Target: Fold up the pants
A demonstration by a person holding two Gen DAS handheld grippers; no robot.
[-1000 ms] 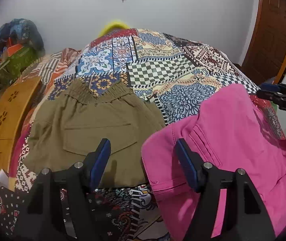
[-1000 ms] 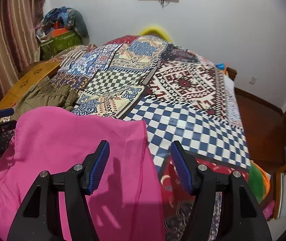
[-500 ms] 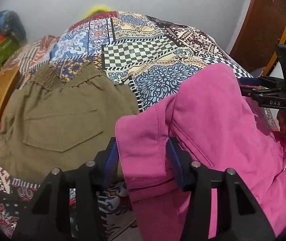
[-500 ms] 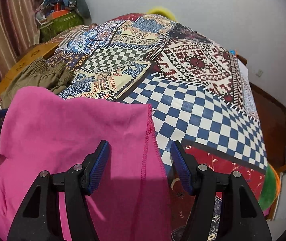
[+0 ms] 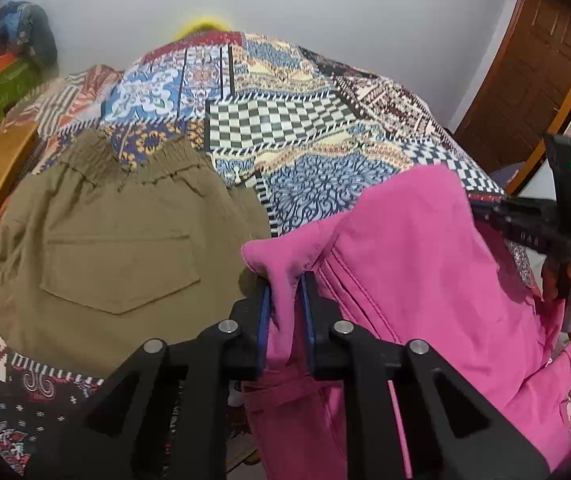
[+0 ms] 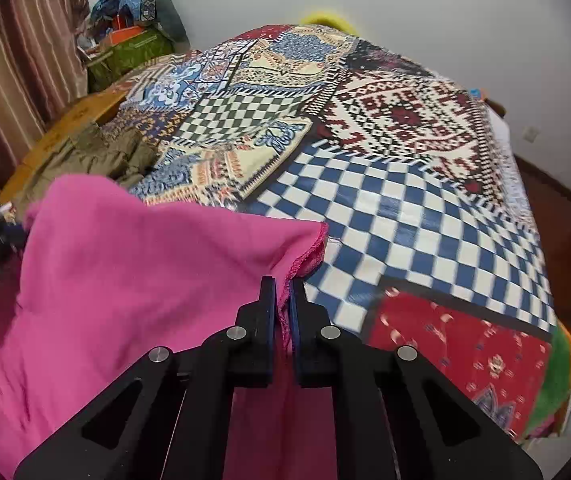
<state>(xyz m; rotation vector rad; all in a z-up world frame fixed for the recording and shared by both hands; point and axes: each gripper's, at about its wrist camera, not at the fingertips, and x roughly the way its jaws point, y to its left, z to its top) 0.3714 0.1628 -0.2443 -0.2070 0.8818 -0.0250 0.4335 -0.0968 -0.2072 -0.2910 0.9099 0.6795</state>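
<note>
The left gripper [image 5: 286, 300] was clamped on a bunched corner of the pink pants [image 5: 425, 264], and the right gripper [image 6: 283, 300] was pinched on their hemmed edge. The pants hung between both grippers over the near edge of the patchwork bedspread [image 6: 385, 184]. Folded olive pants [image 5: 121, 240] lay just beside them.

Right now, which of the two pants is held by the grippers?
The pink pants, pinched at both ends; the olive pants lie flat and untouched on the bed.
</note>
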